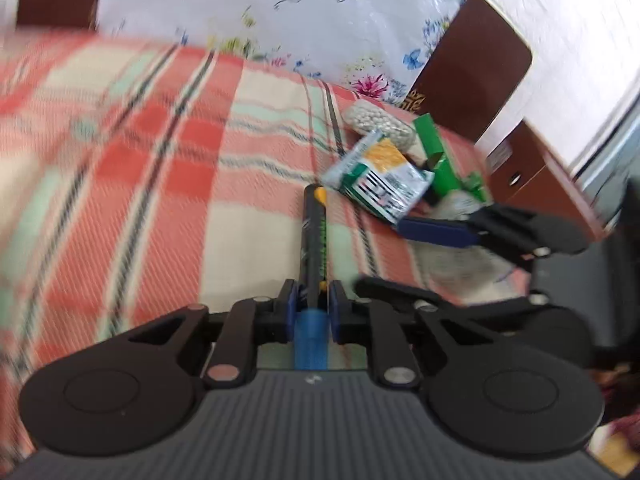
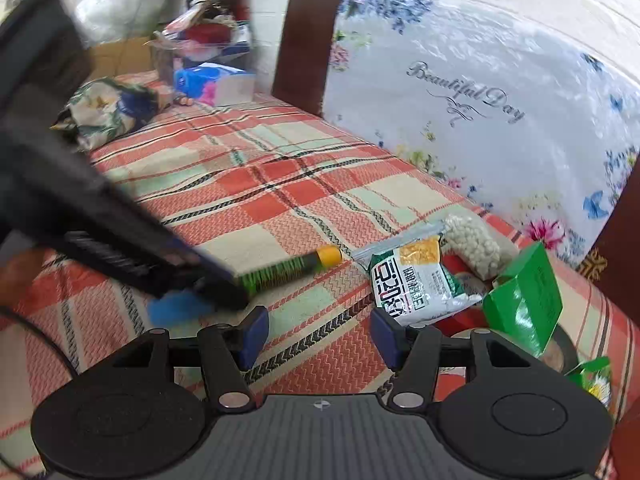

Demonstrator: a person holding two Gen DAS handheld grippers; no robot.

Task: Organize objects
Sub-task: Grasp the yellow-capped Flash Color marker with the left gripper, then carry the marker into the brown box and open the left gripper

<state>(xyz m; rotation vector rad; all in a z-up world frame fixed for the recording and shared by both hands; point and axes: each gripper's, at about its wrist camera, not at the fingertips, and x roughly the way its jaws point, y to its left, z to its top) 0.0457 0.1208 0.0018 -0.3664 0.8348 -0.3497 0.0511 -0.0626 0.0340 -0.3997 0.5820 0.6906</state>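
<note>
A plaid blanket point(image 2: 280, 184) is covering the bed. A green box point(image 2: 524, 300) and snack packet point(image 2: 412, 284) are lying clustered near its edge. The left gripper point(image 1: 313, 304) is clamping a black stick point(image 1: 314, 236) — yellow-tipped — while the right gripper point(image 2: 320, 334) is hanging parted, empty.

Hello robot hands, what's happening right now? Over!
Left gripper shut on black stick. Right gripper open, empty, near snack packet. Nothing blocking. Over.

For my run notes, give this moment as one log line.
left gripper: shut on black stick | right gripper: open, empty, near snack packet | surface: plaid bedspread
</note>
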